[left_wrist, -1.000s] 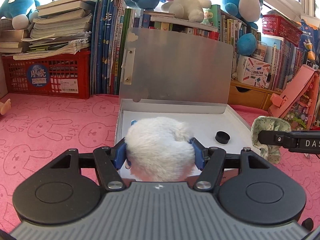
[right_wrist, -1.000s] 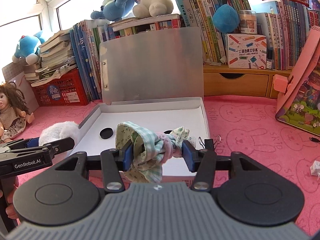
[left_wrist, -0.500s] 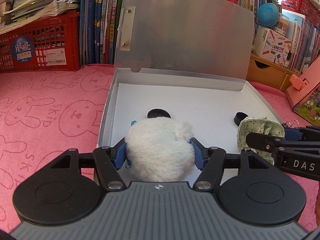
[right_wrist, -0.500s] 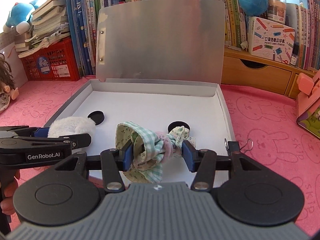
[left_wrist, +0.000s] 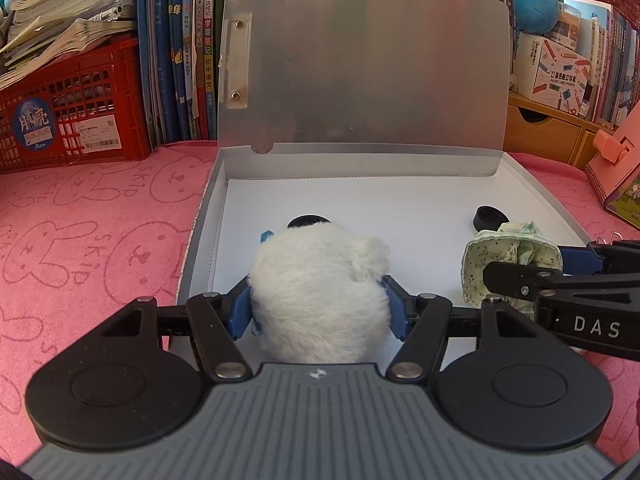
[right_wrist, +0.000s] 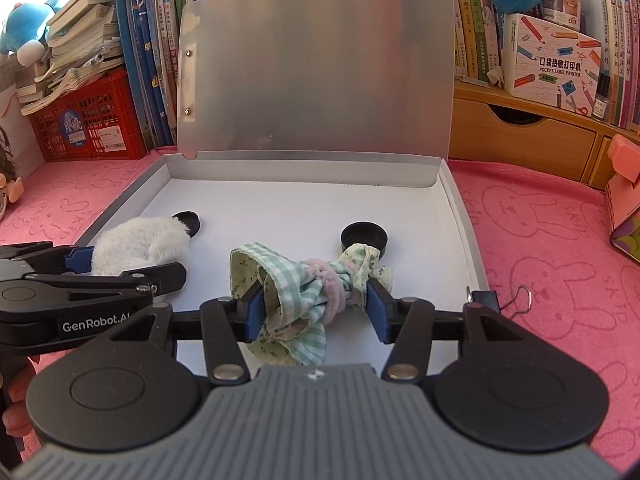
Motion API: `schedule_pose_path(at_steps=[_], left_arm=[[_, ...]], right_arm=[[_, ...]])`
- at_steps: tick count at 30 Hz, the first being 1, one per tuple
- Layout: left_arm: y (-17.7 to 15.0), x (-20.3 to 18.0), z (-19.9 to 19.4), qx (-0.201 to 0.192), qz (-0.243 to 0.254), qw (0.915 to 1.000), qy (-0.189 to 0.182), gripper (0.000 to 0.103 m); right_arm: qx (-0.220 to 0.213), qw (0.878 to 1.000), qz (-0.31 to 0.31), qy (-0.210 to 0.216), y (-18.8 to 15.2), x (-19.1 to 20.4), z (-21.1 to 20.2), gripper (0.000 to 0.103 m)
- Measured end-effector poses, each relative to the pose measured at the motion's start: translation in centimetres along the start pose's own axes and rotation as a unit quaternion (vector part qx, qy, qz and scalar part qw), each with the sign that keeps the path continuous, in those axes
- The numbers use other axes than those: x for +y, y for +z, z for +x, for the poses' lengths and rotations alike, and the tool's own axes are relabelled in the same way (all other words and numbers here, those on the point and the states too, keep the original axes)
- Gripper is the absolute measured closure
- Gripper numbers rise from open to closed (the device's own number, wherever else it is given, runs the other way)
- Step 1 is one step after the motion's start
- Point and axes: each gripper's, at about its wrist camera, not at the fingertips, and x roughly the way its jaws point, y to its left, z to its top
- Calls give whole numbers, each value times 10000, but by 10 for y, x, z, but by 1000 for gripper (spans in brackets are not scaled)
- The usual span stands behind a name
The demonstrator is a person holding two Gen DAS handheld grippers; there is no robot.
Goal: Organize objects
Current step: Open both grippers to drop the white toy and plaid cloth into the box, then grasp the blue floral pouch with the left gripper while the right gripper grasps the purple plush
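Observation:
An open white box (left_wrist: pixel 208 216) with its silver lid (left_wrist: pixel 360 64) raised lies on the pink mat; it also shows in the right wrist view (right_wrist: pixel 460 208). My left gripper (left_wrist: pixel 320 304) is shut on a white fluffy pom-pom (left_wrist: pixel 320 288), held over the box's front left; the pom-pom also shows in the right wrist view (right_wrist: pixel 140 244). My right gripper (right_wrist: pixel 316 308) is shut on a green checked and floral fabric scrunchie (right_wrist: pixel 296 296), held over the box's front right. The scrunchie shows in the left wrist view too (left_wrist: pixel 508 256). Two black round caps (right_wrist: pixel 364 236) (right_wrist: pixel 188 220) lie inside the box.
Behind the box stand books (left_wrist: pixel 180 52), a red crate (left_wrist: pixel 72 120) with stacked papers, and a wooden drawer shelf (right_wrist: pixel 520 140). A pink case (left_wrist: pixel 616 168) stands at the right. A black binder clip (right_wrist: pixel 500 300) lies on the mat by the box's right front corner.
Both grippers have moved forward and lower over the box, each still holding its object. The box looks larger and nearer in both views.

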Motion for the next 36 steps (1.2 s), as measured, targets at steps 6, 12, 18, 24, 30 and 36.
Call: schedule_pose_path(at_steps=[6, 12, 18, 24, 30, 36], left_arm=[[6, -2, 6, 40, -34, 10000, 72, 33], [4, 5, -14, -77, -180, 9998, -17, 26], [3, 6, -50, -282, -149, 9994, -167, 19], [-8, -1, -91, -477, -9, 9986, -233, 15], [-33, -3, -128, -496, -3, 9977, -463, 14], [-66, -3, -166, -589, 26, 9960, -669, 14]], right_arm=[[-22, 10000, 32, -82, 6, 0, 6, 40], [-157, 9997, 170, -36, 5, -5, -12, 30], [-375, 9991, 184, 18, 5, -5, -44, 26], [-603, 9978, 211, 187, 0, -6, -83, 21], [-748, 9962, 143, 411, -25, -8, -123, 19], [-952, 9936, 89, 605, -62, -4, -163, 17]])
